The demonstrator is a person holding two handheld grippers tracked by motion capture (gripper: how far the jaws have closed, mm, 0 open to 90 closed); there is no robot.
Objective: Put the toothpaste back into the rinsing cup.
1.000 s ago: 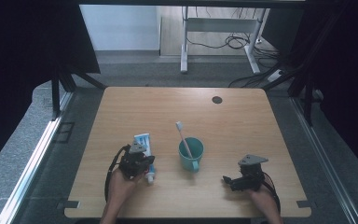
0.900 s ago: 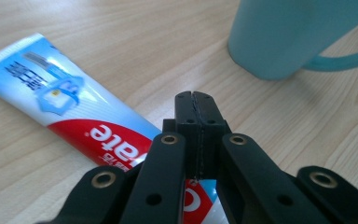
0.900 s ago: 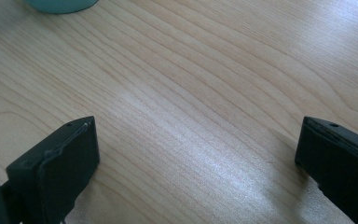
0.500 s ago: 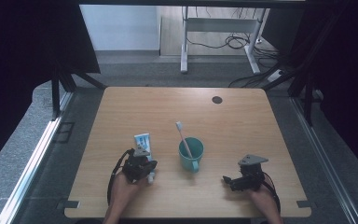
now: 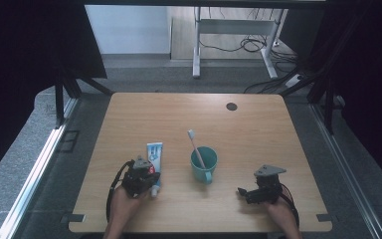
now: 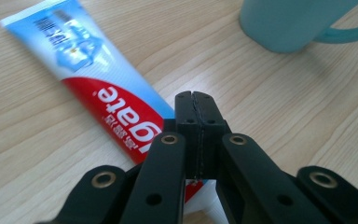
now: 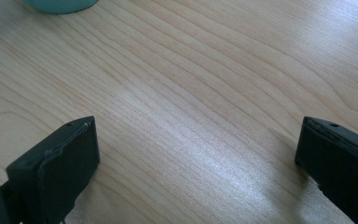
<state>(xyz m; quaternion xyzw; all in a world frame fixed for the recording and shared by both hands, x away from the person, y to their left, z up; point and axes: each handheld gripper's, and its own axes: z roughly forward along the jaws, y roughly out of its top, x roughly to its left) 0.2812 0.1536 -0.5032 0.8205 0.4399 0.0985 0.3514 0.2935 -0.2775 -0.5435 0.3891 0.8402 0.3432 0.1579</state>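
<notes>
The left gripper (image 6: pixel 196 100), fingers together over the toothpaste tube (image 6: pixel 98 79), has barely shifted; the right gripper (image 7: pixel 196 154) rests on the worktop (image 5: pixel 258 129), fingers apart, so pickup looks unstarted.

Tongs (image 7: pixel 196 163): two black jaws stand wide apart, nothing between them
Desk (image 7: pixel 205 93): pale wood grain, bare under the jaws
Cup (image 7: pixel 60 4): teal base at top left edge, well apart
</notes>
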